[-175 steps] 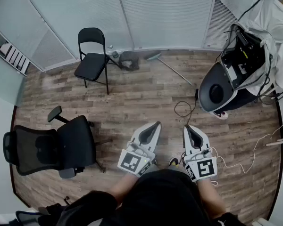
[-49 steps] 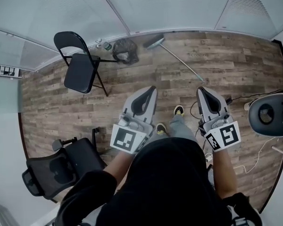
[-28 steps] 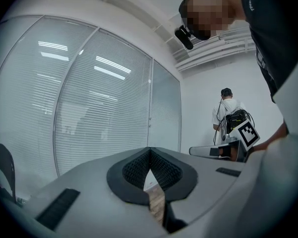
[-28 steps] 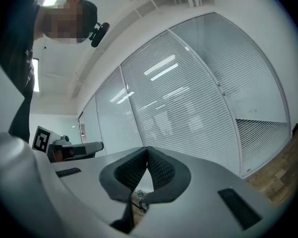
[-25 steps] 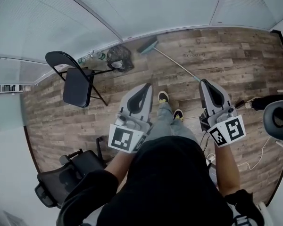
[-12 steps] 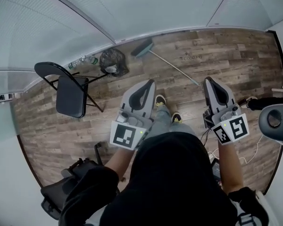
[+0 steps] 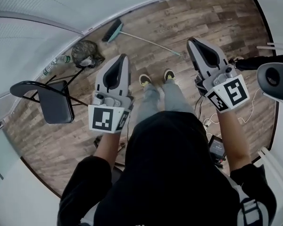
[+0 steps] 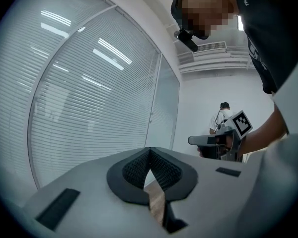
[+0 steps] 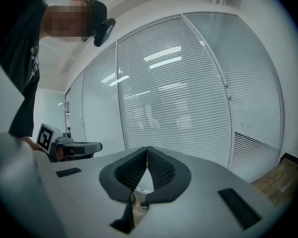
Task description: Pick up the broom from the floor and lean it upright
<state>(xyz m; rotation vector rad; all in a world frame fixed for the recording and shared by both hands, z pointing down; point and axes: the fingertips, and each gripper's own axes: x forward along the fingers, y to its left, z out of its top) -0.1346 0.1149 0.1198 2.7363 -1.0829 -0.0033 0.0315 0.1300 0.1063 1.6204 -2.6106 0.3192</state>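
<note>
The broom point(image 7: 146, 40) lies flat on the wood floor in the head view, its teal head point(image 7: 112, 31) toward the glass wall and its thin pale handle running right to end just ahead of the person's feet. My left gripper point(image 7: 121, 56) hangs above the floor left of the feet, jaws shut and empty. My right gripper point(image 7: 191, 41) is held right of the feet, close over the handle's near end, also shut on nothing. In each gripper view the dark pads point(image 8: 150, 166) point(image 9: 147, 166) meet, with blinds behind them.
A black folding chair point(image 7: 47, 102) stands at the left, with a dark bag point(image 7: 86, 54) and a bottle point(image 7: 59, 60) by the glass wall. A grey round machine point(image 7: 276, 81) and cables point(image 7: 205, 121) lie at the right. Another person point(image 8: 220, 119) stands far off.
The person has walked toward the broom: it now lies right before the feet. Both grippers came forward with the body, still shut. The folding chair slid left and the office chair left the view.
</note>
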